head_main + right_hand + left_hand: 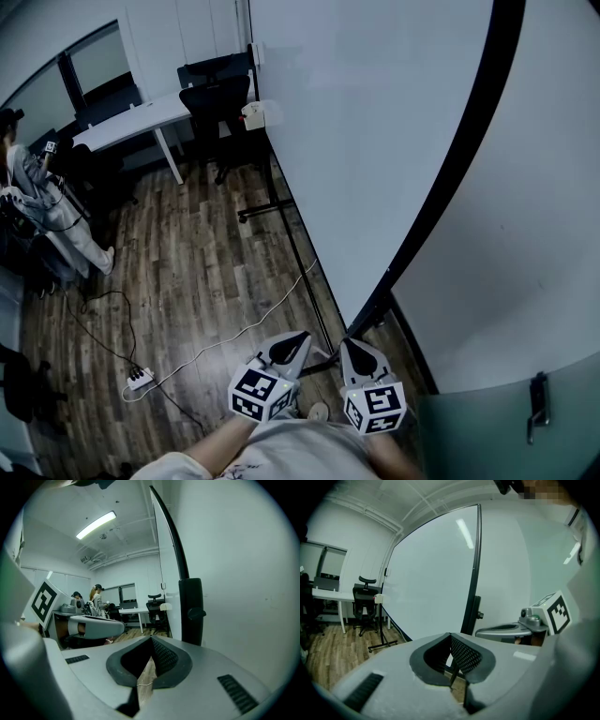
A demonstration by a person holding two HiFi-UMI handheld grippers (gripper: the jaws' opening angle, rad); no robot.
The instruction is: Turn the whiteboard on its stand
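Head view alone shows power strip [139, 378] and white cable [234, 334] on wood floor. Whiteboard [375, 141] on stand, lower corner just ahead of both grippers. Right gripper view alone shows ceiling lamp [96, 525]. Left gripper [450, 636]: jaws closed tip to tip, nothing between. Right gripper [151, 639]: jaws likewise together, empty, touching nothing.

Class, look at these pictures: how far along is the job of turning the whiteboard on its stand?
Done: nothing that shows; no claw grips the whiteboard. In hand: the left claw and right claw are both shut and empty, held low near the board's bottom corner. Left: take hold of its black frame and swing it round, which is probably the whole job.
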